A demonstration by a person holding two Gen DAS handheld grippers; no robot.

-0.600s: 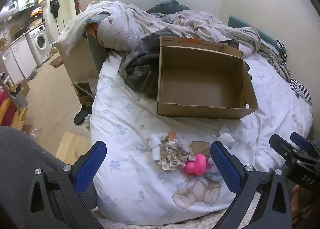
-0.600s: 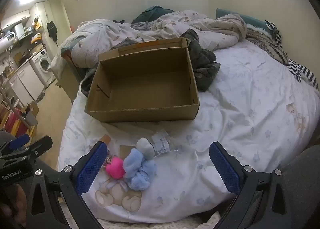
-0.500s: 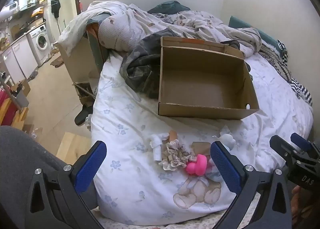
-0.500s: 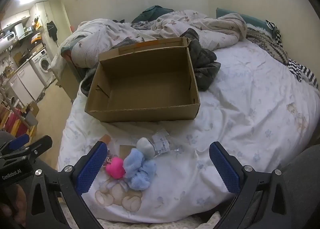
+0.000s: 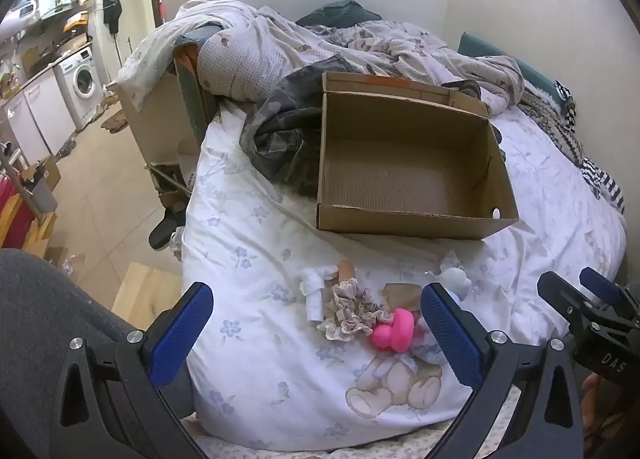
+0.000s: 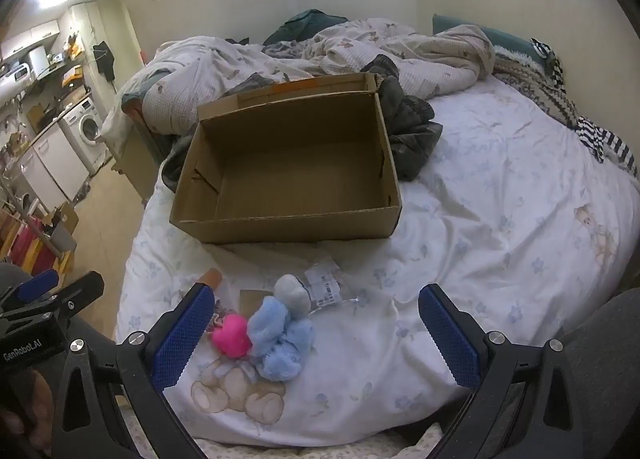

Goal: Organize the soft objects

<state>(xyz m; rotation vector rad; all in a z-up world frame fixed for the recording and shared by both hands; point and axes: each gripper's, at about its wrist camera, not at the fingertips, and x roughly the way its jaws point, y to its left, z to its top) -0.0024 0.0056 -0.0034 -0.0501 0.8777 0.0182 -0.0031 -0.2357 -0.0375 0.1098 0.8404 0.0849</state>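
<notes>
An empty cardboard box (image 5: 412,163) (image 6: 288,175) sits open on the bed. In front of it lie small soft items: a beige frilly scrunchie (image 5: 350,309), a pink soft piece (image 5: 394,335) (image 6: 231,335), a fluffy light-blue scrunchie (image 6: 280,339), a grey-white fluffy ball (image 6: 293,293) and a white rolled cloth (image 5: 314,291). My left gripper (image 5: 316,323) is open and empty, hovering near the items. My right gripper (image 6: 310,333) is open and empty above the blue scrunchie.
A clear plastic packet with a label (image 6: 326,285) and a brown card (image 5: 402,293) lie among the items. Rumpled duvets (image 5: 320,47) and dark clothing (image 5: 284,139) lie behind the box. The bed's left edge drops to the floor (image 5: 100,179).
Both grippers have shifted only slightly; the view has crept a little. Nothing was picked up or moved.
</notes>
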